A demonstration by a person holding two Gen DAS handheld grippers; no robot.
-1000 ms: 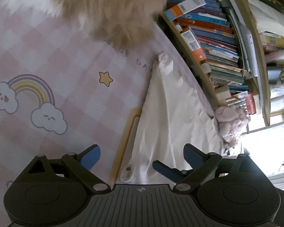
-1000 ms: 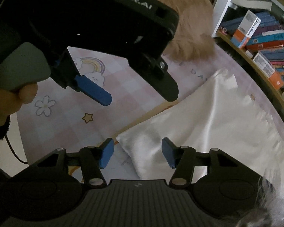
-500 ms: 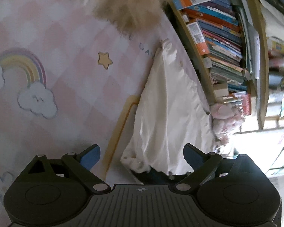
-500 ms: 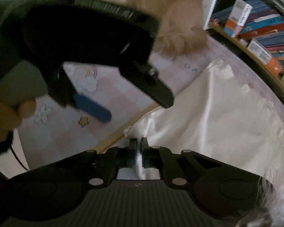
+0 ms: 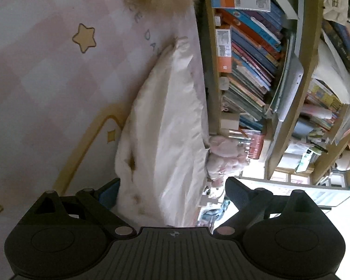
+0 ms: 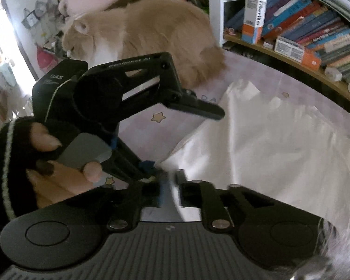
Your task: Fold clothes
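We are pinching the near corner of the white garment (image 6: 263,154), lying on the pink checked mat (image 6: 137,128), in the right gripper (image 6: 172,182); its jaws have just been reopening, so the satin may be slipping out. The left gripper (image 5: 172,191) is gaping around the same corner, not grasping. The cat (image 6: 151,35) is sitting near and may be stepping on it.

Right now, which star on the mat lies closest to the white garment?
The small star by the yellow arc, beside the white garment's edge; the other two lie well clear.
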